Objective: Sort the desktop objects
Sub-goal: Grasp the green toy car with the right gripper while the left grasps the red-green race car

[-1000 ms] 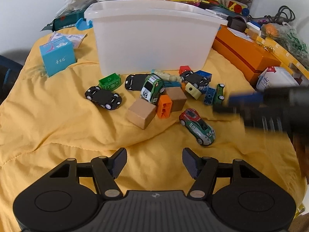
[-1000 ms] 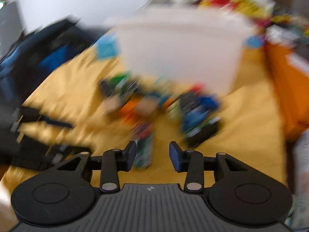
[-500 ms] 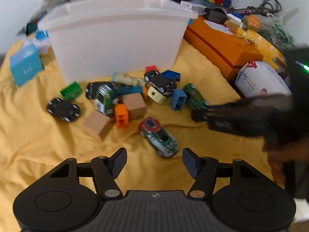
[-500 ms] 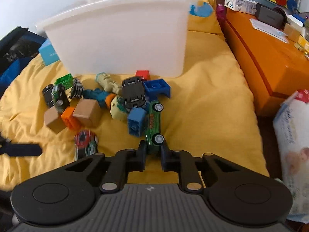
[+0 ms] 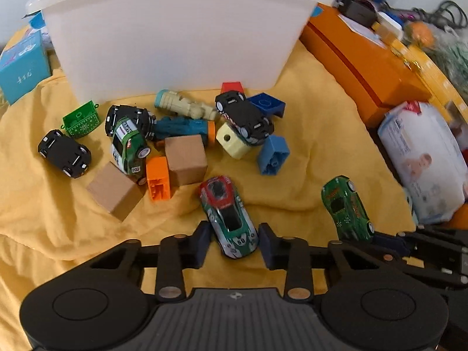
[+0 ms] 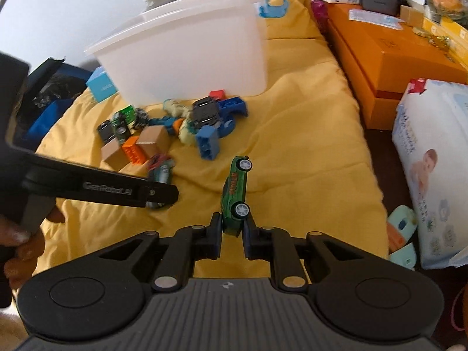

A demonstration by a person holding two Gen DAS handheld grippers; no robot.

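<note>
2 sets of tongs busy here. Right tongs [image 6: 231,229] are clamped narrow on the green toy car [image 6: 235,194], pinching only its tail with the car on its side, so it could swivel or slip out on the way to the white bin [image 6: 187,58]. Left tongs [image 5: 234,241] are closing around the red-and-green race car [image 5: 228,215], in front of the bin on the yellow blanket [image 5: 44,204]; pads not touching yet, and an off-centre squeeze might squirt it away. Remaining cars and blocks [image 5: 185,159] sit closer to the bin.

Bin [image 5: 175,38] top cropped; left claw [image 6: 159,194] hides red-green car [image 6: 161,172].
</note>
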